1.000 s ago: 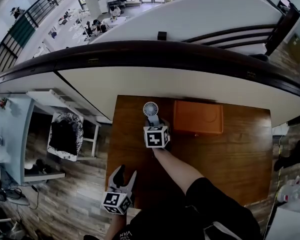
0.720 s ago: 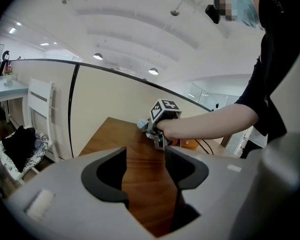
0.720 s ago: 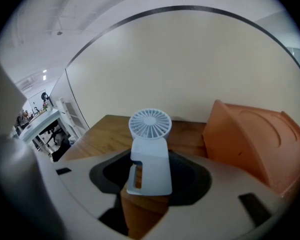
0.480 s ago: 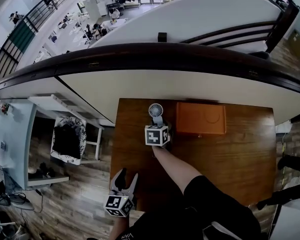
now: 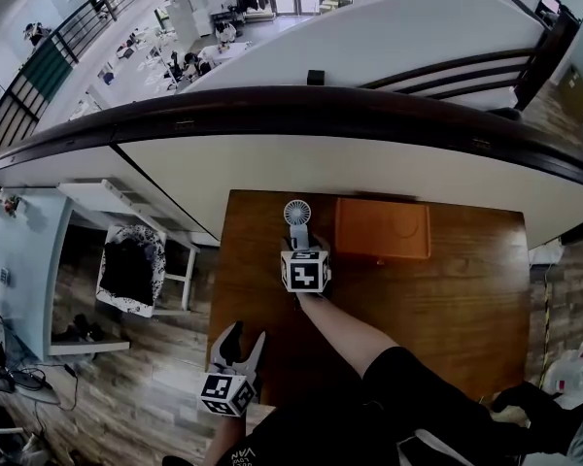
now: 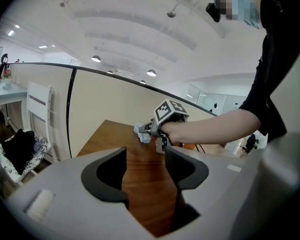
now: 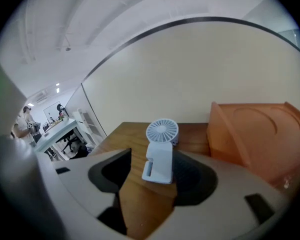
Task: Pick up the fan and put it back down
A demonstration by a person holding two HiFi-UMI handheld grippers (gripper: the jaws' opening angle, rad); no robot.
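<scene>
On the brown wooden table [image 5: 447, 299], in the head view, the small white fan [image 5: 296, 213] stands upright near the far edge, just beside the left side of an orange box [image 5: 383, 228]. The right gripper [image 5: 300, 249] is directly in front of the fan, and the person's bare forearm [image 5: 345, 330] reaches to it across the table. The left gripper [image 5: 244, 336] hangs over the near left part of the table, well apart from the fan, with its two jaws spread. Beyond the table runs a curved dark handrail [image 5: 272, 105]. On the floor at the left is a white chair [image 5: 156, 244] with dark cloth on it. From the left gripper view, the jaws stand apart and between them is only the wood of the table, so this claw is released and holds nothing. From the right gripper view, the fan stands on the table between the two jaws, its round grille up and its blocky base down. The base is very close to the right jaw, and I cannot tell if it touches. A strip of wood shows between the base and the left jaw, so this claw is released and does not press the fan. Its jaws have just been opening a little more. The orange box lies just to the right of the fan.
</scene>
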